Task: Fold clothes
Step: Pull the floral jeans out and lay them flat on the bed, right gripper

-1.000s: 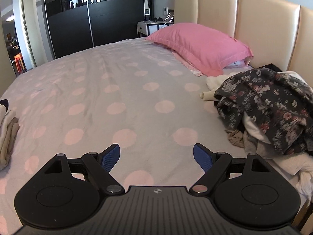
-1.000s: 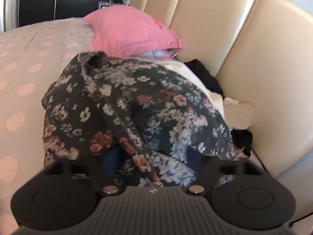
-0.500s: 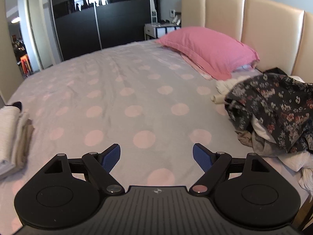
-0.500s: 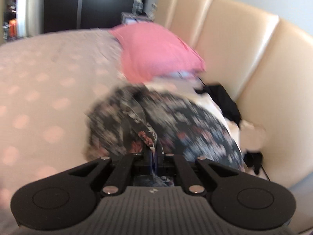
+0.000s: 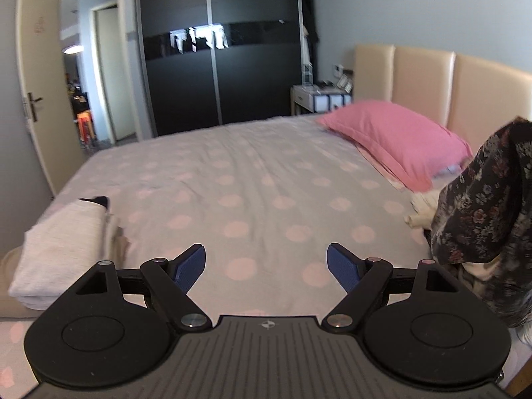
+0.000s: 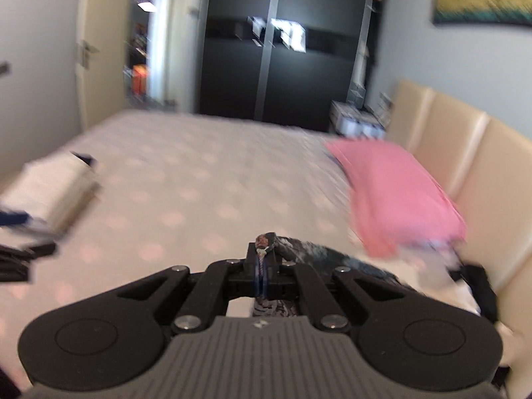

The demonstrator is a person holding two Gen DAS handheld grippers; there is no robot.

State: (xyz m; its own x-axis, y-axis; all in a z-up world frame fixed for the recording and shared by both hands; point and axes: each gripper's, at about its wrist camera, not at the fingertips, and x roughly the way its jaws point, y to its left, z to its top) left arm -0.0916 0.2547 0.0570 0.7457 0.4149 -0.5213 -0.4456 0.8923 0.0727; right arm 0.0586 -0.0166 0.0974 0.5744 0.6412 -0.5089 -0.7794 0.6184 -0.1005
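Note:
A dark floral garment [image 5: 482, 206] hangs lifted at the right of the left wrist view, above a heap of pale clothes [image 5: 422, 209]. My right gripper [image 6: 262, 259] is shut on a fold of the floral garment [image 6: 319, 251], which trails down to the right. My left gripper [image 5: 266, 266] is open and empty, held above the polka-dot bed sheet [image 5: 252, 186]. A stack of folded pale clothes [image 5: 63, 242] lies at the bed's left edge; it also shows in the right wrist view [image 6: 50, 186].
A pink pillow [image 5: 392, 136] lies against the beige headboard [image 5: 429, 79]. A black wardrobe [image 5: 219, 50] stands behind the bed, with a nightstand [image 5: 319, 99] beside it and an open door [image 5: 40, 99] at the left. The right wrist view is motion-blurred.
My right gripper closed on the floral garment and lifted it up off the heap, swinging left. My left gripper rose and tilted up; the folded stack came into fuller view.

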